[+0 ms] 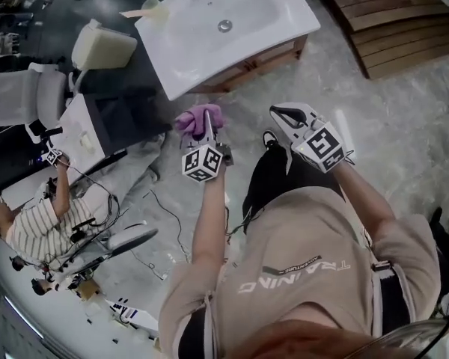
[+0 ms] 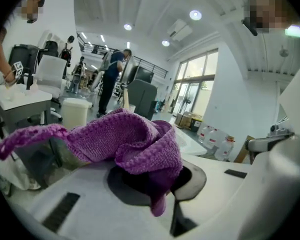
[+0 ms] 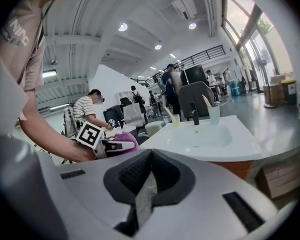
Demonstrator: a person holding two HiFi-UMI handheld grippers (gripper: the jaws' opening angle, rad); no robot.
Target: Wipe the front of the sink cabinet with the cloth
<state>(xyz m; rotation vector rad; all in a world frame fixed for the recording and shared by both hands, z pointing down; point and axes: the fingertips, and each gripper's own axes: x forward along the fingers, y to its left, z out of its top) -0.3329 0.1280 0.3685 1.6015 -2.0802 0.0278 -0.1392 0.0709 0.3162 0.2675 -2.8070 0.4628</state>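
The purple cloth (image 1: 200,118) is bunched up in my left claw (image 1: 209,132), pinched tight with most of it flopping over the top, so there's a fat wad out front to rub with. It sits mid-frame in the head view, just below the white sink (image 1: 194,51) edge and near the wooden sink cabinet (image 1: 258,60) front, not touching it as far as I can tell. My right claw (image 1: 284,114) hangs just to the right, closed up with nothing in it, parked out of the way I guess. By the look of it, wiping isn't under way yet.
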